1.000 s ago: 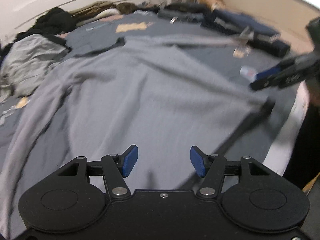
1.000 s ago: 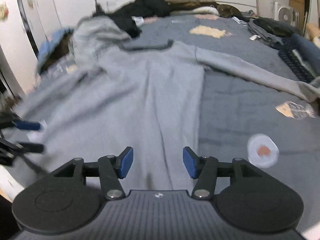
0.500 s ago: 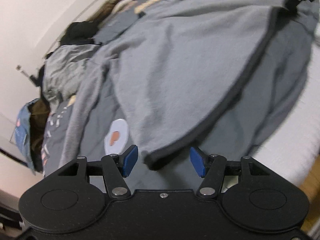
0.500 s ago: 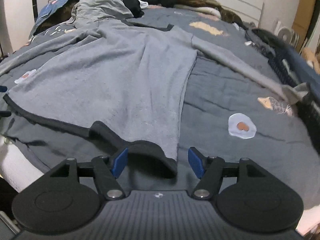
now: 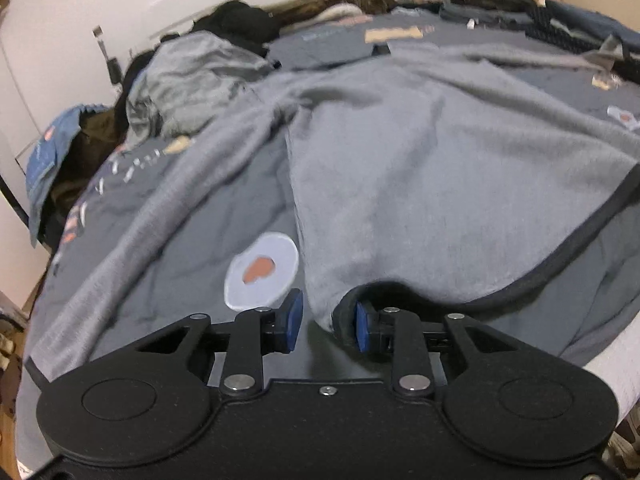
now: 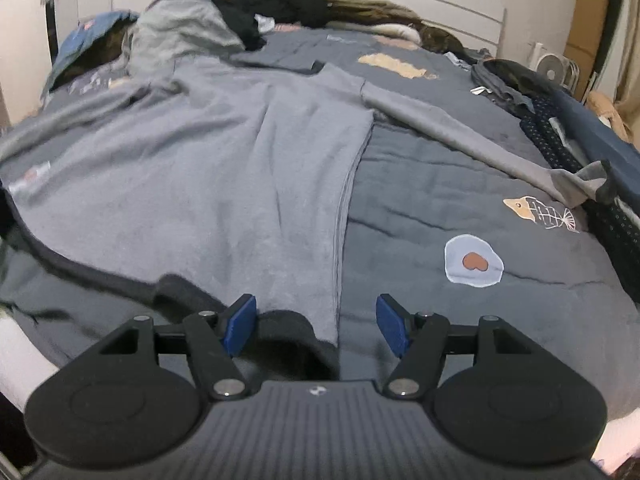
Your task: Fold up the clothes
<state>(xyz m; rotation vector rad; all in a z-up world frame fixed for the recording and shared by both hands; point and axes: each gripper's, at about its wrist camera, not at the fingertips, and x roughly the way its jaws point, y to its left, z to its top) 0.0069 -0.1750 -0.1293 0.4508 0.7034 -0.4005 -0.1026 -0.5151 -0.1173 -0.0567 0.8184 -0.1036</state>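
Left claw (image 5: pixel 327 325), jaws just closing, straddles the sweatshirt's (image 5: pixel 420 184) dark hem corner; pads not visibly pinching. Right claw (image 6: pixel 316 324) spread over the opposite hem corner. Fabric looks soft, limp, light: grip the thick hem band.

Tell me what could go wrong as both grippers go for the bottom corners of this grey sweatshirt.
1. The left hand-held gripper has been closing on only the tip of the grey sweatshirt hem corner; the pads may not press it yet, so it could slip on lifting.
2. The right hand-held gripper is open, with the dark hem bunched between its fingers; it may pinch the bedspread too.
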